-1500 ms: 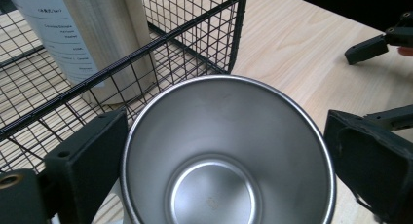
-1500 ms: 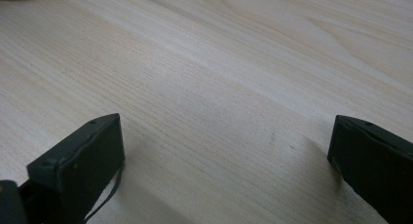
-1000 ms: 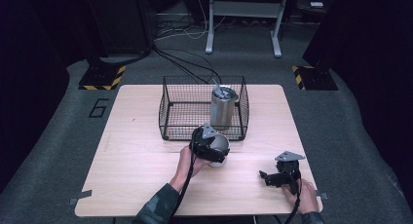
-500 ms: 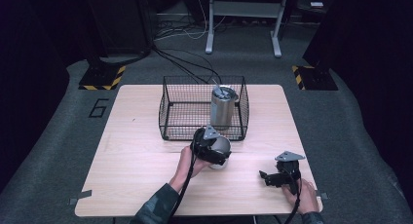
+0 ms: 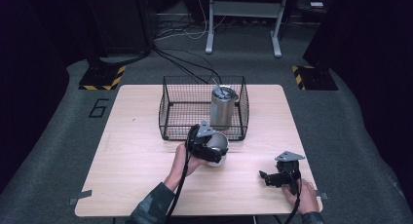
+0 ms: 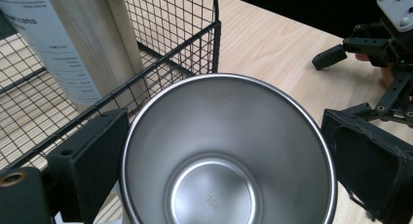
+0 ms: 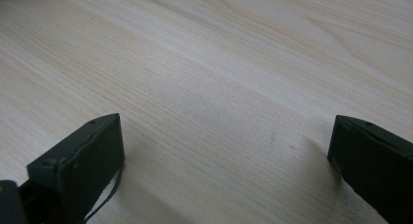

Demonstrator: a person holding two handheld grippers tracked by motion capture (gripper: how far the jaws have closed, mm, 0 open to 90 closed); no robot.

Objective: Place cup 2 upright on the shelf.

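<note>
The left gripper has its 2 jaws set around a steel cup, one at each side of the rim, on the table just before the wire basket. The right gripper rests spread wide, well apart.

The steel cup stood upright and empty on the table. It sat just outside the wire basket's front wall.

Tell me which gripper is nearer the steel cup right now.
Left. The left gripper has its jaws around the steel cup just outside the wire basket; the right gripper sits apart, near the table's front right corner.
</note>
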